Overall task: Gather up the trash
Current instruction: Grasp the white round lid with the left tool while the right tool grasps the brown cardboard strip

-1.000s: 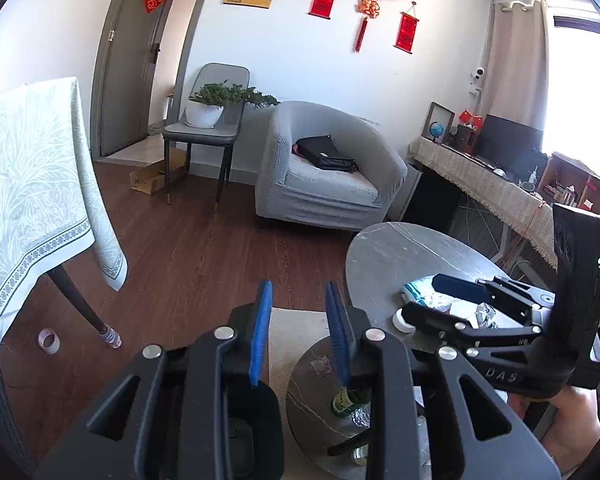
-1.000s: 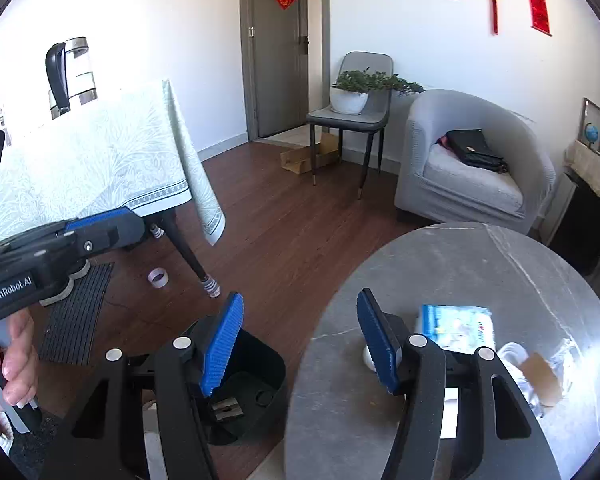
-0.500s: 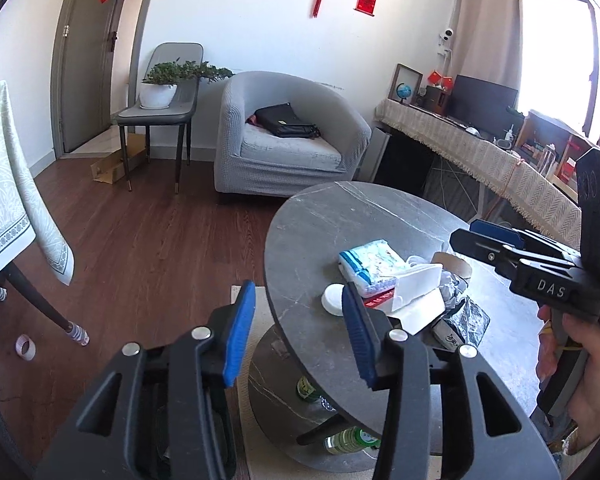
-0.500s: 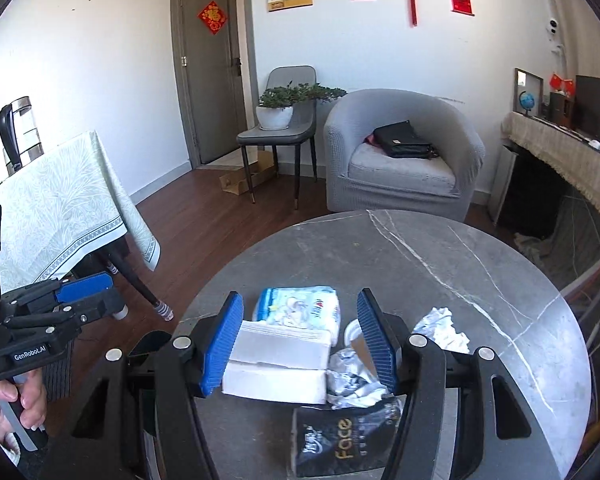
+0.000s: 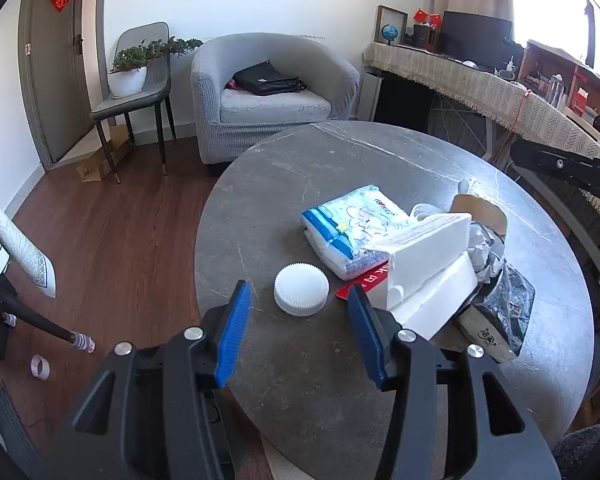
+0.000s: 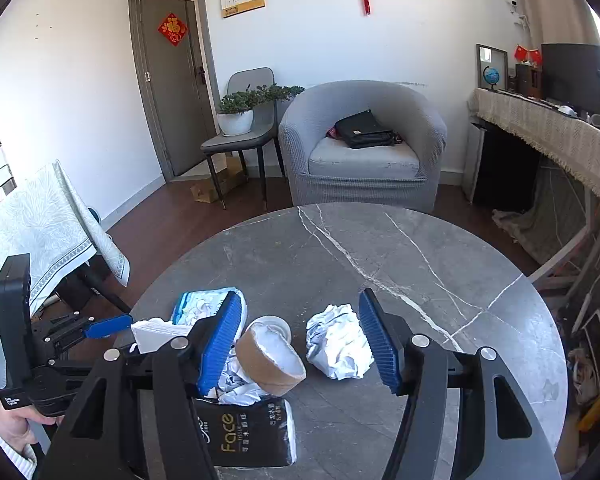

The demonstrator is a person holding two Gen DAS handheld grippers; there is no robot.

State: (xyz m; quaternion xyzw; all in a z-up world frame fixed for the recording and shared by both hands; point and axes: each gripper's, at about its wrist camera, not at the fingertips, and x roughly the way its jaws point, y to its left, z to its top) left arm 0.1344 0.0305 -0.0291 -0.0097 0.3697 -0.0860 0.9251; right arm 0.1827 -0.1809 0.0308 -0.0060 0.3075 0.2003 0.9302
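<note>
A heap of trash lies on the round grey marble table (image 5: 340, 168). In the left wrist view I see a white round lid (image 5: 301, 289), a blue and white tissue pack (image 5: 352, 228), white foam blocks (image 5: 424, 260) and a black wrapper (image 5: 500, 312). My left gripper (image 5: 298, 336) is open and empty just short of the lid. In the right wrist view my right gripper (image 6: 300, 344) is open over a brown paper cup (image 6: 270, 360) and a crumpled white paper ball (image 6: 338, 340). A black "Face" tissue pack (image 6: 244, 436) lies below.
A grey armchair (image 6: 360, 148) with a black bag stands behind the table. A chair with a potted plant (image 6: 236, 116) is by the door. A cloth-covered table (image 6: 40, 232) stands at the left, a long sideboard (image 6: 552, 136) at the right. A tape roll (image 5: 39, 366) lies on the wood floor.
Both grippers swung from the floor and the black bin up over the tabletop. The left one's jaws opened wider. The trash heap now fills both views.
</note>
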